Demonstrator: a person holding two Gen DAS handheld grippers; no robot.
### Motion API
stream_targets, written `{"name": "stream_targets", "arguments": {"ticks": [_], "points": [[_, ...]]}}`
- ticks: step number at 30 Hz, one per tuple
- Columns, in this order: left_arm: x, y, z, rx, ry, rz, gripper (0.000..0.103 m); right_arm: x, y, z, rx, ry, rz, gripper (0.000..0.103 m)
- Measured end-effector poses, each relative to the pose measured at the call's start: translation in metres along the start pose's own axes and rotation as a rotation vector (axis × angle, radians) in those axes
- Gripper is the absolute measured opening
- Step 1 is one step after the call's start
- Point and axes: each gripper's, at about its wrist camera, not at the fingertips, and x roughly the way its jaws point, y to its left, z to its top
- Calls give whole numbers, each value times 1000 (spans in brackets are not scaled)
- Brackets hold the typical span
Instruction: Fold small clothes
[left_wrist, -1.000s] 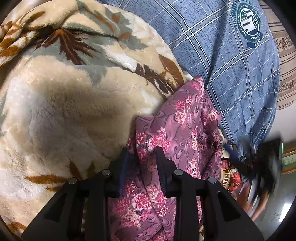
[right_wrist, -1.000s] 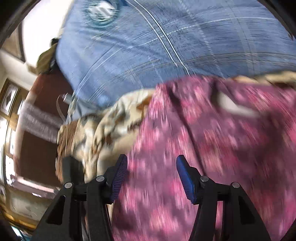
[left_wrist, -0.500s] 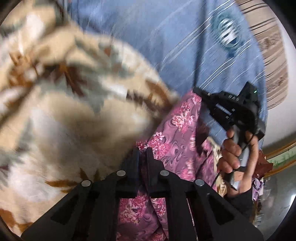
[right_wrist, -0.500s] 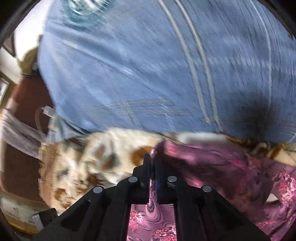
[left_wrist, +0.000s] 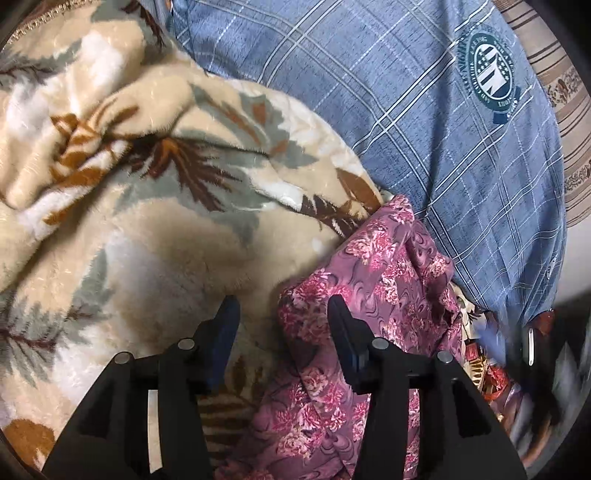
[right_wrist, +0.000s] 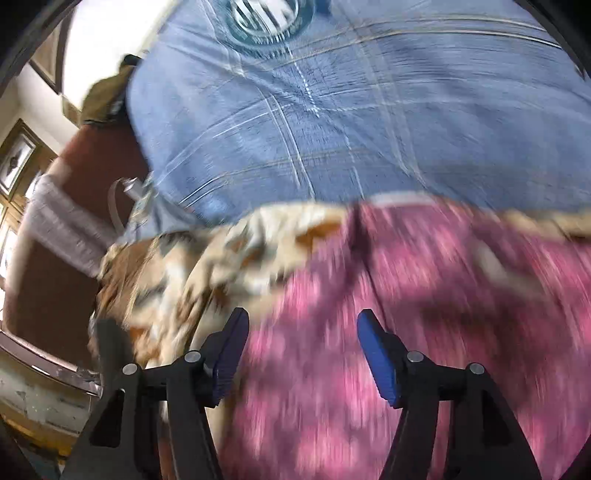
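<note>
From the left wrist, the left gripper (left_wrist: 282, 321) is seen released, its jaws just having been opening, with the edge of the floral garment (left_wrist: 373, 295) between them but unpressed. The garment lies crumpled on the plush blanket (left_wrist: 129, 229), against the edge of the blue checked pillow (left_wrist: 424, 129). A fold could be lost if the soft blanket is snagged instead.

From the right wrist, heavily blurred, the right gripper (right_wrist: 299, 339) is likewise released and just opened above the garment (right_wrist: 424, 314), nothing gripped; a hasty closure could gather several layers.
</note>
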Motion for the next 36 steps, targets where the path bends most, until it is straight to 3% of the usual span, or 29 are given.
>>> {"name": "stream_targets", "arguments": {"ticks": [2, 4, 6, 8, 12, 13, 14, 16, 18, 21, 24, 27, 29, 30, 31, 33, 36], "points": [[-5, -2, -2, 6, -5, -9, 47, -40, -12, -40, 45, -30, -1, 63], [-9, -8, -6, 33, -21, -1, 47, -78, -35, -87, 112, -51, -67, 63], [-12, -16, -10, 69, -36, 12, 47, -100, -52, -126, 165, -63, -151, 62], [-19, -23, -17, 103, -36, 19, 47, -111, -73, -159, 240, -69, -158, 60], [-43, -37, -48, 190, -68, -2, 50, -96, -102, -190, 282, -4, -125, 35], [-46, -38, -59, 196, -60, -9, 50, -88, -101, -194, 264, 6, -127, 18], [-51, -37, -74, 197, -44, -34, 50, -87, -106, -196, 272, 21, -147, 8], [-62, -31, -106, 188, -30, -90, 50, -96, -103, -197, 279, 8, -65, 8], [-74, -27, -134, 209, -29, -104, 50, -120, -90, -197, 241, -45, -36, 8], [-82, -20, -168, 227, -34, -50, 55, -135, -93, -207, 253, -49, -34, 8], [-67, -19, -186, 236, 25, -24, 55, -109, -112, -215, 232, -15, -79, 14], [-50, -20, -205, 252, 89, 21, 55, -104, -129, -221, 309, 1, -16, 16], [-51, -25, -222, 292, 85, 44, 55, -133, -124, -221, 288, -85, 26, 29], [-51, -28, -228, 312, 74, 63, 55, -148, -123, -225, 279, -123, 39, 49], [-49, -29, -233, 325, 71, 89, 55, -157, -124, -230, 277, -146, 52, 57], [-49, -29, -242, 317, 76, 105, 55, -177, -133, -240, 284, -198, 68, 57], [-63, -39, -254, 337, 32, 79, 55, -193, -156, -255, 336, -231, 20, 57]]}}
